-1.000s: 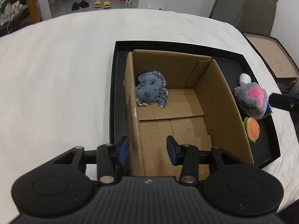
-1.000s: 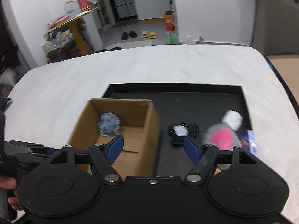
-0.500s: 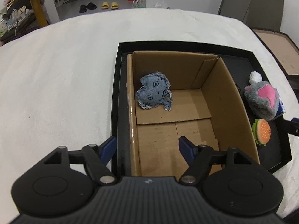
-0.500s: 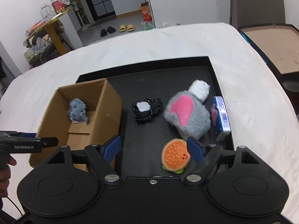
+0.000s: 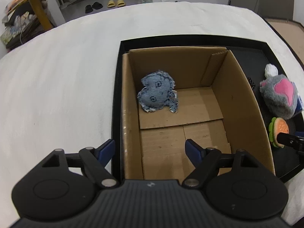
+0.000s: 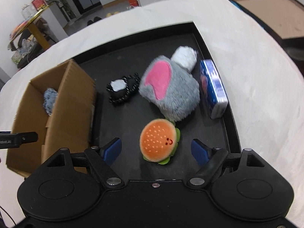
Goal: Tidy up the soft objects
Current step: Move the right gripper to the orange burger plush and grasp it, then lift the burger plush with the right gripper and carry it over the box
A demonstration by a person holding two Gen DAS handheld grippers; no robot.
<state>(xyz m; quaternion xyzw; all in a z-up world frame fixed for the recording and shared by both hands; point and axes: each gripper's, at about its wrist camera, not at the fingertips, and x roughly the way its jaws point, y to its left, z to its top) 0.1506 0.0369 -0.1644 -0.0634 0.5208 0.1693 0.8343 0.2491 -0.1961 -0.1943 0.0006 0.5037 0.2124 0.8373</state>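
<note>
Now we lower the spread right claw (image 6: 156, 150) squarely over the burger toy (image 6: 158, 141), pinching its middle; left claw (image 5: 150, 152) spread too

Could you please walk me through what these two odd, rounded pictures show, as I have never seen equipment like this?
Each picture comes from a fisheye camera mounted on a handheld gripper, looking forward along its blue-tipped jaws. A person holds one in each hand. The left gripper is open and holds nothing, above a cardboard box containing a denim soft toy. The right gripper is also open and holds nothing, with a burger plush lying between its jaws. Behind that plush sit a grey and pink plush, a black fabric toy and a blue packet, all on a black tray that also carries the box, on a white surface.
</note>
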